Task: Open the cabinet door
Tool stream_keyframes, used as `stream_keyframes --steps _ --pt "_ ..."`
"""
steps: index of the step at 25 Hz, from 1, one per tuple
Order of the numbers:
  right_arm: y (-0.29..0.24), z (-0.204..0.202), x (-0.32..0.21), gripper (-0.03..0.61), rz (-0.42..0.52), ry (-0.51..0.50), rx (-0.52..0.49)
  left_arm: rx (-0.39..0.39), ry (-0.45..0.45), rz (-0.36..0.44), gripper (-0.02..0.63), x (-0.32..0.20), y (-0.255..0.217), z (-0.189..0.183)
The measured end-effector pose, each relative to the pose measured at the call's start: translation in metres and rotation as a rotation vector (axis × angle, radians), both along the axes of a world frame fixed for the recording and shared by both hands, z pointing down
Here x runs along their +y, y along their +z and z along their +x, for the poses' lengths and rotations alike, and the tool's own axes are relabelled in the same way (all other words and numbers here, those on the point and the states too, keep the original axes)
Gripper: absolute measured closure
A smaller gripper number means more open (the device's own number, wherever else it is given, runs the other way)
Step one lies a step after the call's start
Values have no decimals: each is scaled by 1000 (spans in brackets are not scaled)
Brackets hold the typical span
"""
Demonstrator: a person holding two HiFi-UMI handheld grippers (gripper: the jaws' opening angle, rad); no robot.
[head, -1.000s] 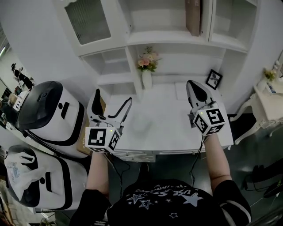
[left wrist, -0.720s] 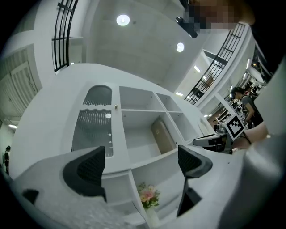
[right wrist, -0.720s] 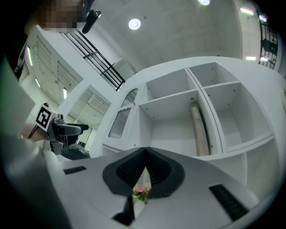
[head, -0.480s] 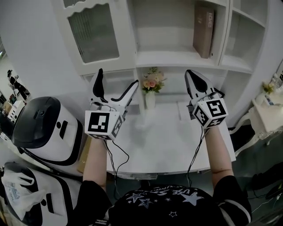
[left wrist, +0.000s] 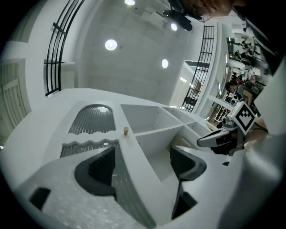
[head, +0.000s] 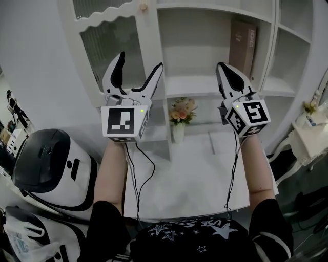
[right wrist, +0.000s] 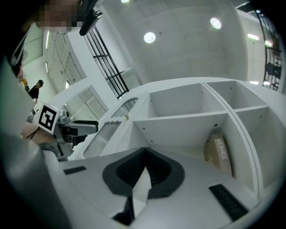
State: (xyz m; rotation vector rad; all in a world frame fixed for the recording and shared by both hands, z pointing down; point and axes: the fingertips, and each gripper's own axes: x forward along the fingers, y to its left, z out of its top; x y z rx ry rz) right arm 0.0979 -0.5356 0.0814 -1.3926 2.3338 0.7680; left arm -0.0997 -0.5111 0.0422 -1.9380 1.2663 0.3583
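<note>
Notably, the left gripper (head: pixel 139 61), jaws spread though just closing a little with nothing between them, hovered before the shut cabinet door (head: pixel 110 46) at upper left, beside the open shelves (head: pixel 205 87); it would best be steered up to the small knob (head: pixel 143 7) on the stile (head: pixel 147 36), clenched squarely there, then drawn outward along the hinge's arc. The right gripper (head: pixel 223 69), jaws pressed together and empty, hung before those shelves. Below lay a white desk (head: pixel 200 174) bearing a vase (head: pixel 178 132) of flowers (head: pixel 182 110), with rounded white machines (head: pixel 48 164) standing at left and a small table (head: pixel 310 135) at right.
</note>
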Motion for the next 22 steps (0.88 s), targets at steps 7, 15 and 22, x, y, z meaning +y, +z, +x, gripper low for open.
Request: stream_keyframes --steps 7,15,22 --pt "-36 -21 -11 574 52 16 0 -22 22 98 264 -21 -67 11" --pt "-43 -27 -20 574 65 19 -14 -23 -4 136 301 -43 -115 24" --pt "-47 -19 -20 574 80 -28 -32 51 -74 121 397 -52 -132 21"
